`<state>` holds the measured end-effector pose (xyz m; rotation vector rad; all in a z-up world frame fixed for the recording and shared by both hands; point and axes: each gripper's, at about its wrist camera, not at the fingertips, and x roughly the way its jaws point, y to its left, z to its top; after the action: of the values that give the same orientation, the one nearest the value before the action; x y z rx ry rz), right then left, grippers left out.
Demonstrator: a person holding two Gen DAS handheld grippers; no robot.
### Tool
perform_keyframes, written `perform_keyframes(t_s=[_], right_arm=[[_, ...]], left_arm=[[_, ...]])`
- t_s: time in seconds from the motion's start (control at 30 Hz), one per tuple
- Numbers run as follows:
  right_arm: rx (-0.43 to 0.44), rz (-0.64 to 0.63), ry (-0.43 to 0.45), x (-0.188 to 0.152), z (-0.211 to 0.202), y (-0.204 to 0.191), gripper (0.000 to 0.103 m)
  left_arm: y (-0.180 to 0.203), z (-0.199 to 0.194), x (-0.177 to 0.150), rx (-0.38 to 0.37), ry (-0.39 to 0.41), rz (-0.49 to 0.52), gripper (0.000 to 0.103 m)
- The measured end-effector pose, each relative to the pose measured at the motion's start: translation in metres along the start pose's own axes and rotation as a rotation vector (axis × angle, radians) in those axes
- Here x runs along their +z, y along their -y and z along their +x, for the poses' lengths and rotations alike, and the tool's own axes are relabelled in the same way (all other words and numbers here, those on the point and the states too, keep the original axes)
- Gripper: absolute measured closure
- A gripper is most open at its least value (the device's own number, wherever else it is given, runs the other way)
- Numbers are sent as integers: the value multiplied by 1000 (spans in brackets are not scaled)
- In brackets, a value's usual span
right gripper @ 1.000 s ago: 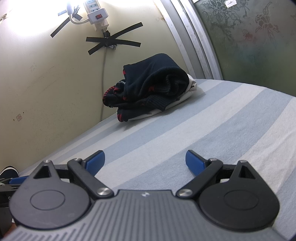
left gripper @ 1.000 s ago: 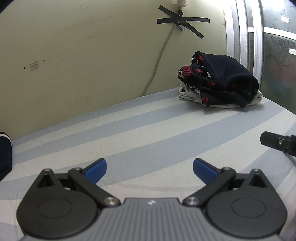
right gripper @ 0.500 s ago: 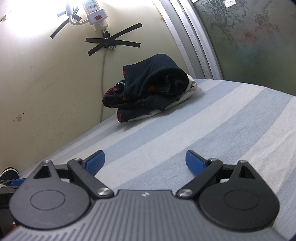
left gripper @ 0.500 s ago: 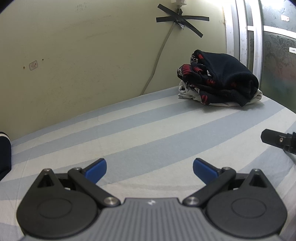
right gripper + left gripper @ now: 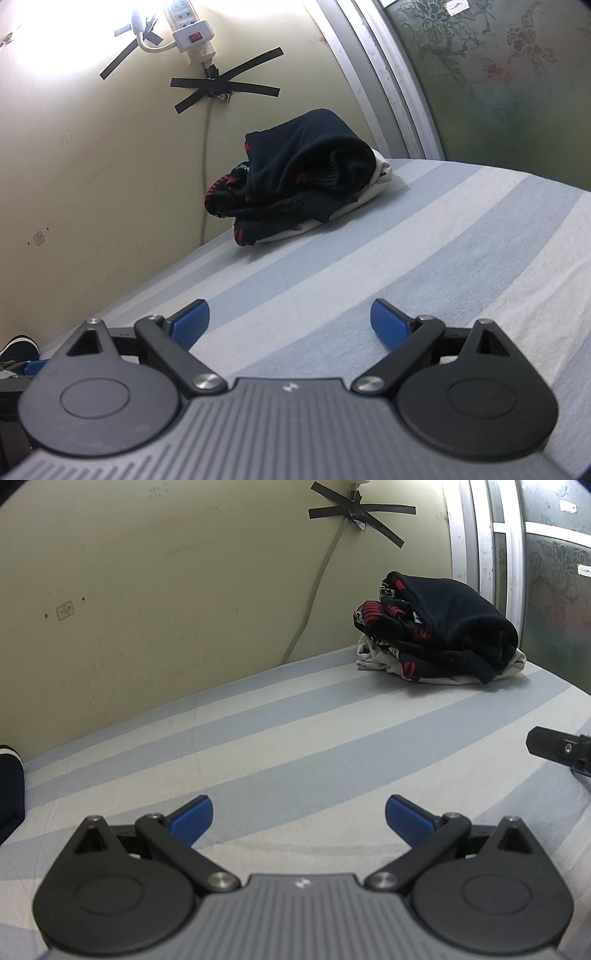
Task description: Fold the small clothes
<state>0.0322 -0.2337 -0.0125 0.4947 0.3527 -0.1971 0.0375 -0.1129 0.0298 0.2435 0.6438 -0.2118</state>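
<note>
A heap of small clothes [image 5: 439,631] lies at the far corner of the bed, dark navy and red-patterned pieces on top of a white one. The right wrist view shows the same heap [image 5: 303,184] against the wall. My left gripper [image 5: 299,818] hovers low over the striped sheet, open, with nothing between its blue pads. My right gripper [image 5: 290,321] is also open and holds nothing. Both are well short of the heap. A black part of the right gripper [image 5: 557,747] shows at the right edge of the left wrist view.
The bed sheet [image 5: 295,738] has blue and white stripes. A yellowish wall [image 5: 184,590] runs along the far side, with a taped cable [image 5: 314,590] and a power strip [image 5: 190,37]. A frosted glass door [image 5: 498,92] stands at the right. A dark garment [image 5: 9,786] lies at the left edge.
Both grippers have shifted only slightly; the heap sits a little differently in each view. Neither gripper has changed its opening.
</note>
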Motion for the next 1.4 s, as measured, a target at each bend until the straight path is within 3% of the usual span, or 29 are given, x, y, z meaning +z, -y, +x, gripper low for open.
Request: perform_keyframes(t_s=[1.4], right_arm=[[3, 1, -2, 3, 1, 2, 7]], left_arm=[[0, 2, 0, 10, -2, 3, 0]])
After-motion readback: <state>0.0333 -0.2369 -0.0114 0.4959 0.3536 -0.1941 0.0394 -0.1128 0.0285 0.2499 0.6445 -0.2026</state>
